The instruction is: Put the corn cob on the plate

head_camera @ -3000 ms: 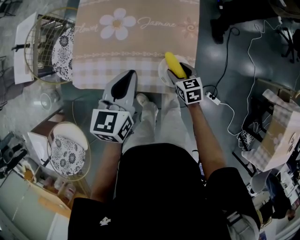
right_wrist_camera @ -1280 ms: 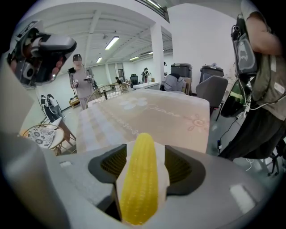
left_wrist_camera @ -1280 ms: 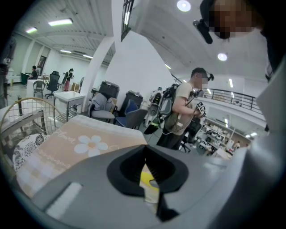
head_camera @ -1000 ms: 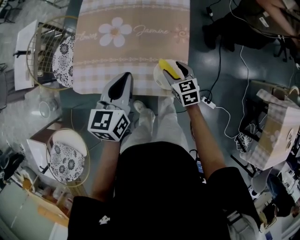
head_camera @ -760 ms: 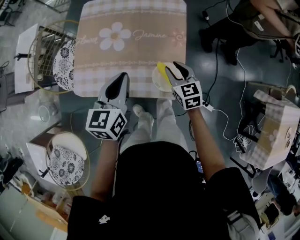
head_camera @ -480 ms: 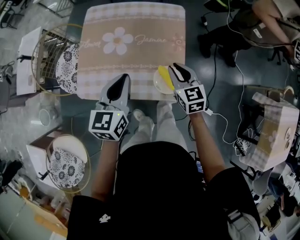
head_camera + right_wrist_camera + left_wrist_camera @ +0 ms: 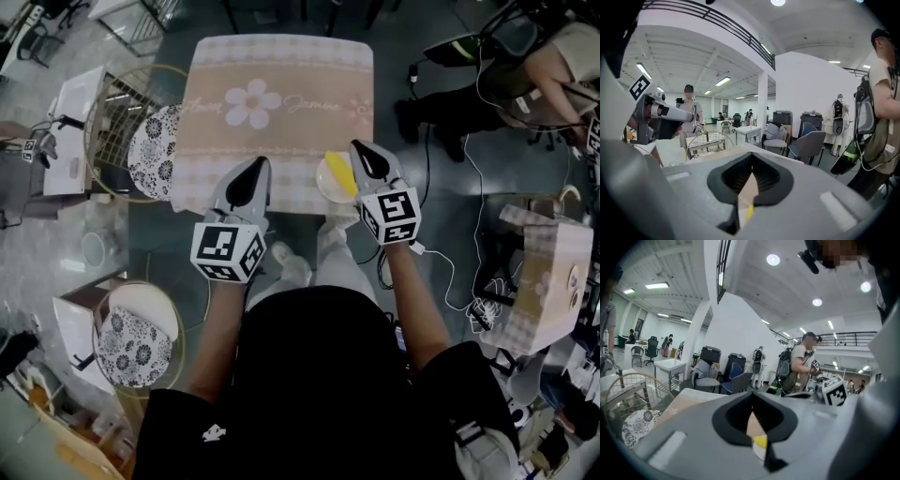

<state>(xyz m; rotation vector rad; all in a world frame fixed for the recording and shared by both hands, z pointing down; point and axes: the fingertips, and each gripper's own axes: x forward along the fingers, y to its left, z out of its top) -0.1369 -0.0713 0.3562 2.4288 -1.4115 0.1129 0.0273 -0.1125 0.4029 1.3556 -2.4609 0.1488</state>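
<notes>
Yellow corn cob [image 7: 340,173] lies on the white plate [image 7: 324,190]; the tablecloth [image 7: 281,131] reads "Jasmine". The right gripper [image 7: 360,147] has just closed its 2 jaws on nothing, and the left gripper [image 7: 261,162] is also closed and empty.

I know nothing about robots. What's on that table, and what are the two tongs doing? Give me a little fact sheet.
Corn cob: lying on the plate
Plate: near edge of the table, towards its right
Right tongs: jaws just closed, nothing between them
Left tongs: shut, empty
</notes>
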